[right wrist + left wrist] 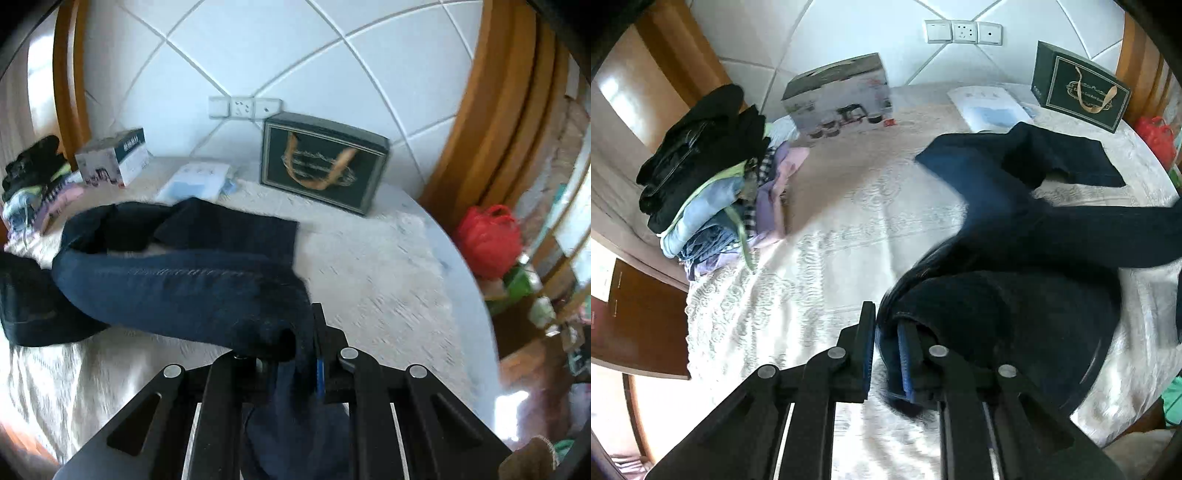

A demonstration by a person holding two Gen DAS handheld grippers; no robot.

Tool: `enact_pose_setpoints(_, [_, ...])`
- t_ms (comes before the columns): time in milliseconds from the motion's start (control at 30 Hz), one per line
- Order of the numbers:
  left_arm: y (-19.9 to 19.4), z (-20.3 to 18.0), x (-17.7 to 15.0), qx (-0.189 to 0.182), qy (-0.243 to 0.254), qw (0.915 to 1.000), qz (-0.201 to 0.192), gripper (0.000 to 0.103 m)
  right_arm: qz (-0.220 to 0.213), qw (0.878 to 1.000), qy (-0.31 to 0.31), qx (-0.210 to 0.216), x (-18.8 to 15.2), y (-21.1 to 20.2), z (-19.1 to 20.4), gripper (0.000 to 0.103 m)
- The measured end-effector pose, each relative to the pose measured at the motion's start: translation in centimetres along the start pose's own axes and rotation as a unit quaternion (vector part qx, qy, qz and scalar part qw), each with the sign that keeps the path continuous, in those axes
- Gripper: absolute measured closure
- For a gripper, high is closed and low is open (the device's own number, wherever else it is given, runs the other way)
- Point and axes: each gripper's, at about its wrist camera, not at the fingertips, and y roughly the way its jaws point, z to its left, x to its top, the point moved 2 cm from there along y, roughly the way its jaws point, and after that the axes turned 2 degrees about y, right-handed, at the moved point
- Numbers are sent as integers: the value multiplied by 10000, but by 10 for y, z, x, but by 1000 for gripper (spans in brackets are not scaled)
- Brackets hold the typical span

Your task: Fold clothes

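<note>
The left claw (886, 332) has its jaws closed on a fold of the dark blue jeans (1015, 229) near the bottom centre of the left wrist view — denim is bunched between the two fingers and bulges out to the right of them. From there the jeans run up and to the right across the bed (849, 221), one leg lying flat toward the upper right of the frame, the cloth near the claw smeared by blur.

The right claw (314, 343) is likewise clamped on the jeans (177, 280) at the bottom centre of the right wrist view, with denim hanging down between its fingers. The rest of the garment stretches away to the left, lifted clear of the bed (388, 277) near the claw and resting on it further off.

On the pale patterned bedcover, a stack of folded clothes (709, 177) sits at the left of the left wrist view. Beside it, toward the headboard, stands a grey box (842, 96). A dark green gift bag (1078, 88) with gold handles leans at the upper right, a white booklet (990, 107) lying flat just left of it. A red bag (487, 240) shows beyond the bed's right edge — seen in the right wrist view.
</note>
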Motion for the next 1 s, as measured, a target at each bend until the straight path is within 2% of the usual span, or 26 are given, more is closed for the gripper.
enact_pose_setpoints(67, [16,7,-4,-85,-212,9997,34,84,413,9988,-47,-260,-20,4,-7,84])
enact_pose_setpoints(100, [25,10,-7,-123,-351,9993,14,84,645,9972,-68,-368,-30,10,-9,78])
enact_pose_setpoints(133, [35,13,-12,-198,-522,9984,19,80,969,9941,-57,-483,-44,21,-12,65])
enact_pose_setpoints(200, [58,19,-24,-480,-922,9944,174,71,1446,9884,165,-436,-67,40,-16,47])
enact_pose_setpoints(267, [82,20,-37,-580,-1175,9909,322,65,1746,9831,417,-370,-84,52,-19,46])
enact_pose_setpoints(300, [93,18,-43,-632,-1286,9888,414,64,1753,9826,553,-273,-86,49,-20,43])
enact_pose_setpoints(333, [103,17,-49,-674,-1408,9866,480,59,1751,9820,682,-175,-87,47,-22,35])
enact_pose_setpoints(400, [119,13,-59,-721,-1670,9818,552,50,1584,9840,821,8,-78,38,-24,26])
enact_pose_setpoints(500, [135,7,-70,-477,-2002,9775,463,41,1292,9863,1007,191,-59,31,-30,23])
enact_pose_setpoints(533, [138,6,-73,-278,-2076,9768,438,30,1210,9863,1089,270,-53,31,-32,22])
enact_pose_setpoints(567, [140,5,-76,-79,-2148,9757,412,13,1130,9860,1177,349,-42,35,-33,21])
enact_pose_setpoints(600, [143,6,-79,124,-2297,9722,442,5,1068,9859,1228,381,-34,40,-33,20])
enact_pose_setpoints(633, [146,10,-83,161,-2535,9659,498,0,1008,9861,1249,428,-22,50,-32,19])
enact_pose_setpoints(667, [148,14,-87,-8,-2767,9595,536,0,981,9860,1254,493,-17,57,-30,18])
enact_pose_setpoints(700, [148,16,-89,-127,-2860,9564,577,0,976,9855,1260,581,-10,64,-25,18])
enact_pose_setpoints(800, [140,16,-88,-227,-2699,9605,637,1,1038,9829,1239,887,16,106,-14,16])
enact_pose_setpoints(867, [123,16,-82,-237,-2523,9650,673,8,1138,9805,1215,1046,34,138,-6,16])
enact_pose_setpoints(900, [111,19,-78,-230,-2502,9663,565,8,1182,9797,1165,1121,42,152,2,15])
enact_pose_setpoints(1000, [58,34,-62,-170,-2657,9637,-176,8,1338,9779,838,1374,66,195,33,15])
